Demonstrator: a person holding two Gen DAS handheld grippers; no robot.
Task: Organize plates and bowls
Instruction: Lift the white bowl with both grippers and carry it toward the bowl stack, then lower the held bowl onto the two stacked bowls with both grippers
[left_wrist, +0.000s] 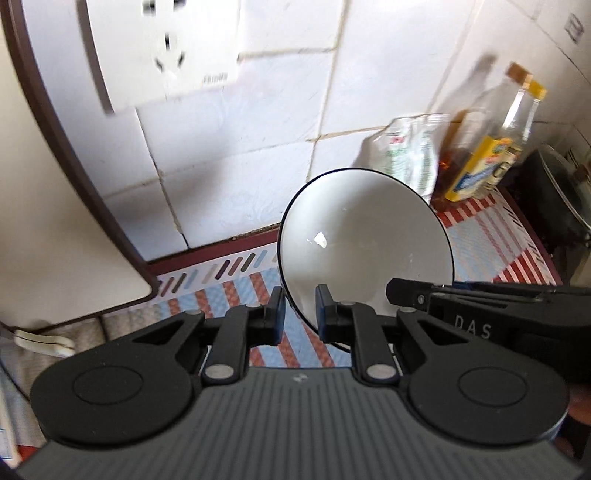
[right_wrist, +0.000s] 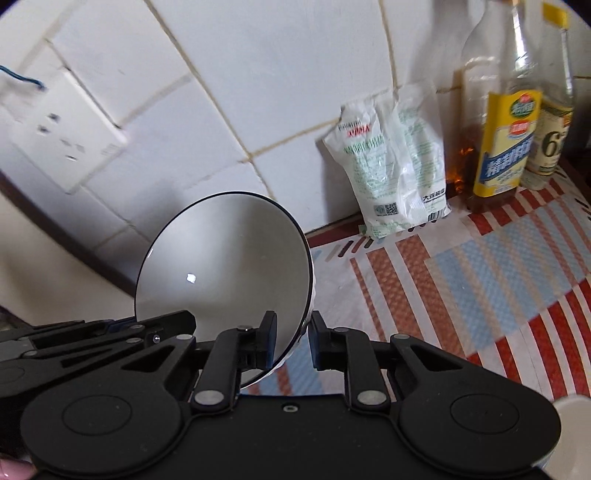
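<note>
From the left wrist camera, the left hand-held gripper (left_wrist: 300, 314) is pinched narrow on the near rim of a white bowl (left_wrist: 364, 236) with a thin dark edge. The bowl is tipped up so its glossy inside faces the camera, and it appears held clear of the striped mat (left_wrist: 495, 240) that covers the worktop. The right hand-held gripper (left_wrist: 391, 291) comes in from the right edge, its tip at the bowl's lower right rim. A white tiled wall (left_wrist: 258, 147) stands behind, with a bag (left_wrist: 406, 155) and bottles (left_wrist: 491, 155) against it. From the right wrist camera, the right hand-held gripper (right_wrist: 291, 341) clamps the same bowl (right_wrist: 225, 266) at its lower right rim, one pad inside and one outside the wall. The left hand-held gripper (right_wrist: 188, 319) lies at the bowl's lower left. The step in hand seems to be carrying the bowl, gripped from both sides. The next move calls for keeping both grips matched and finding a stack or resting place, none of which shows here.
</note>
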